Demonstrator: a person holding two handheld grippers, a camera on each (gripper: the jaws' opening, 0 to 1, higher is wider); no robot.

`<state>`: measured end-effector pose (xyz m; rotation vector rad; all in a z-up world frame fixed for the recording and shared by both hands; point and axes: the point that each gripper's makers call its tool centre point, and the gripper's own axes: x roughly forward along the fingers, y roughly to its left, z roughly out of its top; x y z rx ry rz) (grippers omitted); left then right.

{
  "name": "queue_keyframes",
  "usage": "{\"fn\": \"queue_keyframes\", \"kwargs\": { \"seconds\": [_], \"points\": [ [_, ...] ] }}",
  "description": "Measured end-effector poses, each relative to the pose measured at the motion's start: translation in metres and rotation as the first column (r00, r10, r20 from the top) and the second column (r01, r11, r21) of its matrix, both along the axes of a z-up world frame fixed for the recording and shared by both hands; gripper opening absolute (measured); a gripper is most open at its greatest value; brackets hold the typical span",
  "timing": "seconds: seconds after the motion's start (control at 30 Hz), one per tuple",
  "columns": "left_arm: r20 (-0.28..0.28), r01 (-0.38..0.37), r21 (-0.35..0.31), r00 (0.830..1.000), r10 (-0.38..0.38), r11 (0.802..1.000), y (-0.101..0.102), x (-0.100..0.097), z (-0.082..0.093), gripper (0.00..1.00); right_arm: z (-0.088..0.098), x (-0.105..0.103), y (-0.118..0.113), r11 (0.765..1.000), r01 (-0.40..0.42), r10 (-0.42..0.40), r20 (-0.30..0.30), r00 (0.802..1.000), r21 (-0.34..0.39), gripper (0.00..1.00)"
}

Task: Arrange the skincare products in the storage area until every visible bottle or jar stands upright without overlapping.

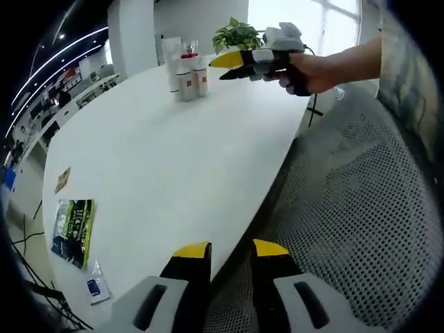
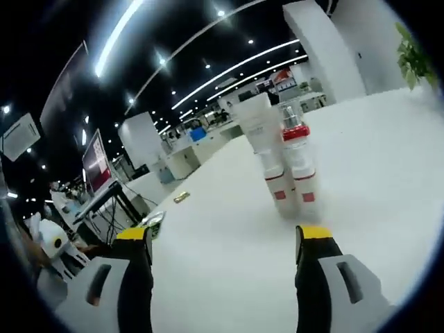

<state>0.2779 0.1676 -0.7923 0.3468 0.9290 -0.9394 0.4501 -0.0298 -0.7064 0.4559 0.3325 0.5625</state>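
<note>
The skincare bottles (image 1: 186, 78) stand upright in a tight cluster at the far end of the white table (image 1: 159, 173), touching or nearly so; the right gripper view shows 2 white bottles with red bands (image 2: 291, 166) and a taller white tube (image 2: 255, 123) behind them. The right gripper (image 1: 232, 64), held in a hand (image 1: 316, 69), hovers just right of the cluster, its jaws spread wide and holding nothing. The left gripper (image 1: 231, 251) sits at the near table edge, jaws slightly apart, empty. A green packet (image 1: 73, 232) lies near left; a potted plant (image 1: 236, 35) stands far behind.
</note>
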Motion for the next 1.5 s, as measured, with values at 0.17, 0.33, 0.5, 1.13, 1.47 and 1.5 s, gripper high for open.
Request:
{"fn": "queue_keyframes", "kwargs": {
  "seconds": [0.17,0.33,0.5,1.13,1.47,1.5],
  "points": [
    [-0.033,0.01,-0.141,0.999,-0.015,0.99,-0.014,-0.004,0.021,0.18,0.023,-0.027,0.039,0.994,-0.094,0.093,0.011,0.996,0.055,0.99],
    [-0.129,0.044,-0.334,0.987,-0.092,0.942,-0.031,-0.015,0.047,0.1,0.044,-0.04,0.064,0.982,-0.185,0.184,0.032,0.982,0.028,0.99],
    [-0.175,0.008,-0.526,0.978,-0.117,0.85,-0.049,-0.015,0.08,0.1,0.053,-0.052,0.077,0.979,-0.197,0.197,0.003,0.98,0.048,0.99],
    [-0.246,-0.248,-0.929,0.968,0.041,0.274,-0.066,0.046,0.204,0.3,0.077,-0.088,0.082,0.964,-0.265,0.265,0.051,0.963,0.011,0.98],
    [-0.156,-0.186,-0.891,0.982,0.104,0.415,-0.067,0.051,0.172,0.08,0.061,-0.092,0.073,0.944,-0.163,0.194,0.085,0.977,-0.287,0.93],
    [-0.155,-0.196,-0.877,0.98,0.128,0.438,-0.064,0.056,0.167,0.08,0.059,-0.092,0.072,0.926,-0.148,0.194,0.101,0.976,-0.347,0.93]
  ]
}}
